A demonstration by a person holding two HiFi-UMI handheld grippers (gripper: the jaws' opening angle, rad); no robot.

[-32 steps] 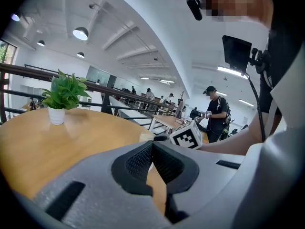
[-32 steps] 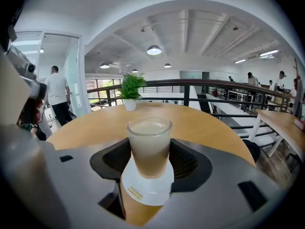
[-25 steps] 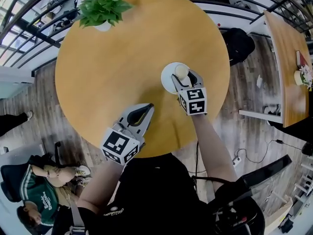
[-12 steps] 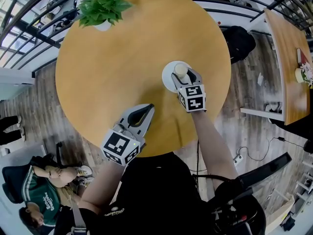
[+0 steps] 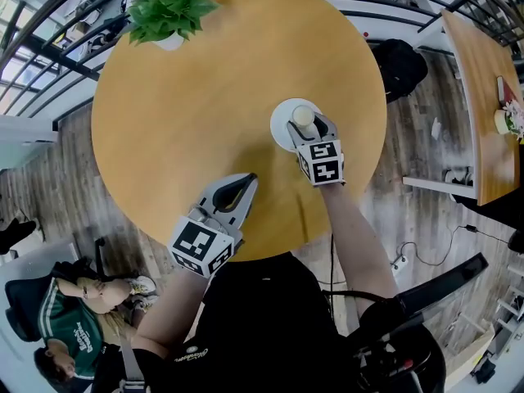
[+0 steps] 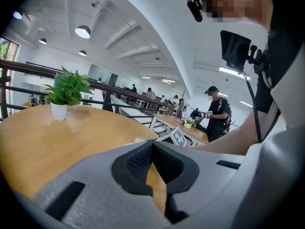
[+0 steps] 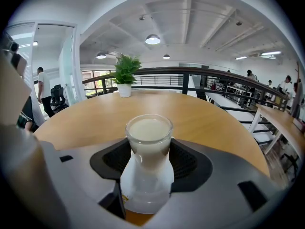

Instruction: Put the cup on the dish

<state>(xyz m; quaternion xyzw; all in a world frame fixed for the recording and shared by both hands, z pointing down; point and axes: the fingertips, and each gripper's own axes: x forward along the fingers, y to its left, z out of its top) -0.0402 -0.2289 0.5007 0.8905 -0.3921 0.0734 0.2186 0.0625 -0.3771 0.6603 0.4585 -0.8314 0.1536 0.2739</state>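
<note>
While the right gripper (image 5: 312, 129) has its jaws clamped on the milky glass cup (image 7: 147, 142) over the white dish (image 5: 280, 122) at frame centre, lower it upright (it looks full). The left gripper (image 5: 246, 181) is empty, its jaws together.

Item count as observed:

- One cup (image 7: 148, 147) is counted, between the fingers of the right gripper (image 5: 306, 126).
- One dish (image 5: 281, 129) is recorded beneath those fingers.
- One potted plant (image 5: 169, 11) is noted well beyond them.
- One round tabletop (image 5: 188, 121) is logged.
- Two grippers are counted, the left gripper (image 5: 244, 181) included.
</note>
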